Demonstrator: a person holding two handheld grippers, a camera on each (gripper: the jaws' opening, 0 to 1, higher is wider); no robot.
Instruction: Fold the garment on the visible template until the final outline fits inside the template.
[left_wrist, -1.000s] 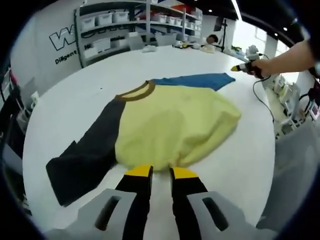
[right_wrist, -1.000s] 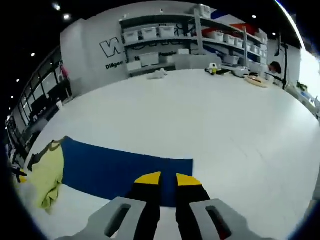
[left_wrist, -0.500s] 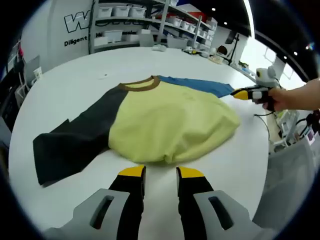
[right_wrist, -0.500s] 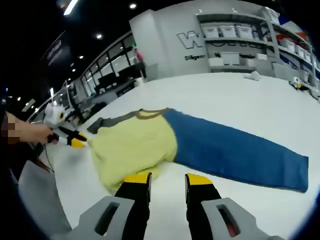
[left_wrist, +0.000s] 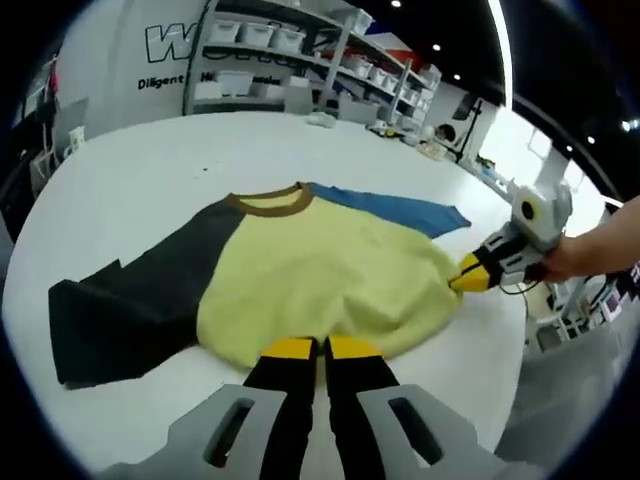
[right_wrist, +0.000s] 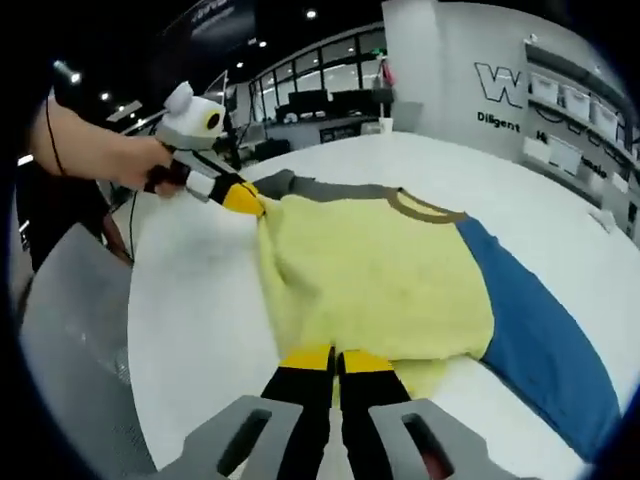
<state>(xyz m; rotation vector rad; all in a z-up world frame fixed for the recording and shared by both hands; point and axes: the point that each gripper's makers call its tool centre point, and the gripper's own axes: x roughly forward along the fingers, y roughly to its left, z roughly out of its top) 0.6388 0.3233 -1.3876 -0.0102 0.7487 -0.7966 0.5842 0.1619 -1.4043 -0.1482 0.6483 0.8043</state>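
A shirt with a yellow body (left_wrist: 320, 270), brown collar (left_wrist: 268, 202), dark grey sleeve (left_wrist: 130, 300) and blue sleeve (left_wrist: 390, 207) lies spread on the white table (left_wrist: 130, 170). My left gripper (left_wrist: 306, 348) is shut on the near yellow hem. My right gripper (left_wrist: 462, 283) comes in from the right and pinches the yellow edge by its corner. In the right gripper view the shirt's yellow body (right_wrist: 380, 270) lies ahead and the right gripper (right_wrist: 335, 358) is shut on its hem. The left gripper (right_wrist: 245, 200) holds the far corner. The blue sleeve (right_wrist: 540, 350) runs off to the right.
Shelves with white bins (left_wrist: 290, 50) stand beyond the table's far side, with small items (left_wrist: 400, 135) near that edge. A person's hand (right_wrist: 100, 150) holds the left gripper. The table's edge and a grey surface (right_wrist: 70, 320) lie left in the right gripper view.
Both grippers were open and apart from the shirt; now both are shut on its yellow hem. The right gripper swung from the blue sleeve over to the yellow body.
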